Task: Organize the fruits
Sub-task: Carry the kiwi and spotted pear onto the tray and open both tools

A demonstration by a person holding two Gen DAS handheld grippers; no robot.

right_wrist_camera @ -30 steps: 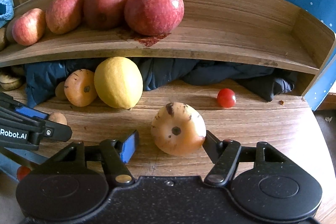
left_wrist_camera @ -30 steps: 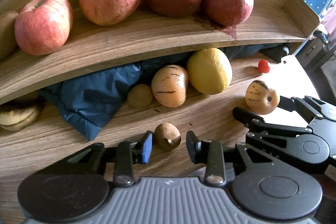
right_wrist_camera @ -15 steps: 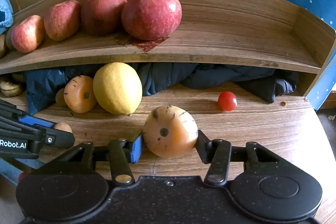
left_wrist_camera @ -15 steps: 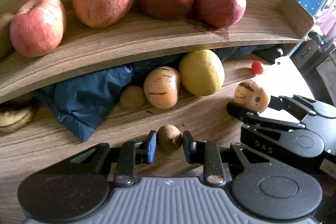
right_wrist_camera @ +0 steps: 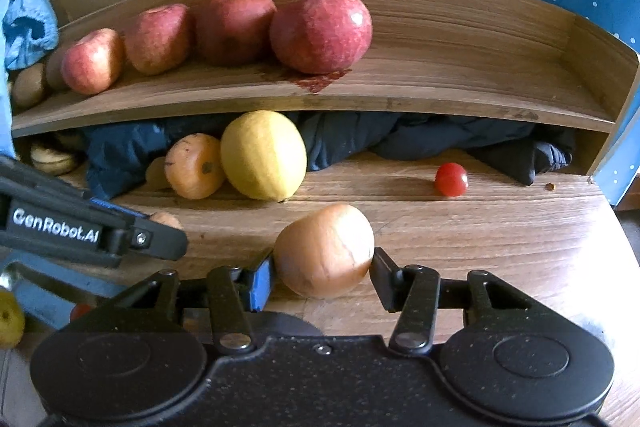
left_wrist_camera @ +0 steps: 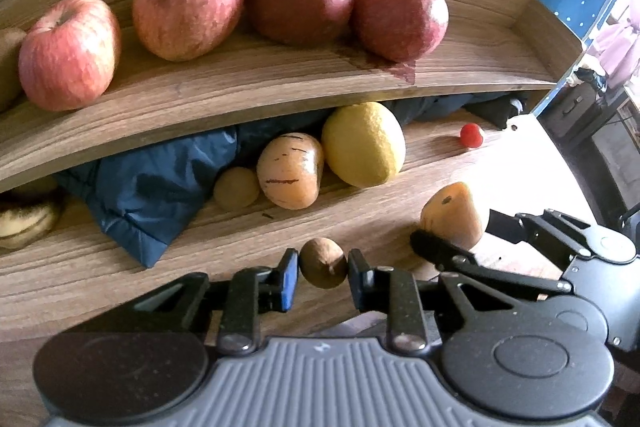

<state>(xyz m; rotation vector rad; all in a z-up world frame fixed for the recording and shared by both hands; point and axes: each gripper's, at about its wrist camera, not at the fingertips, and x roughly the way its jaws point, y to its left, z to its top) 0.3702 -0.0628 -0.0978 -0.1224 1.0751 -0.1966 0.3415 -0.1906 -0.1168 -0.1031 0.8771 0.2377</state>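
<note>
The right gripper (right_wrist_camera: 323, 269) is clamped on an orange pepino-like fruit (right_wrist_camera: 324, 250) just above the wooden tabletop (right_wrist_camera: 500, 239). The left gripper (left_wrist_camera: 323, 273) is closed on a small brown fruit (left_wrist_camera: 323, 263). The upper wooden shelf (right_wrist_camera: 460, 79) carries four red apples (right_wrist_camera: 320, 31) in a row. Under it lie a yellow lemon (right_wrist_camera: 263, 155), a second orange fruit (right_wrist_camera: 194, 166), dark blue cloth (right_wrist_camera: 400, 135) and a cherry tomato (right_wrist_camera: 451, 179).

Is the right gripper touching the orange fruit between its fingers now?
Touching. In the right wrist view, both fingers of the right gripper press against the sides of the orange fruit, with no gap visible at either pad.
</note>
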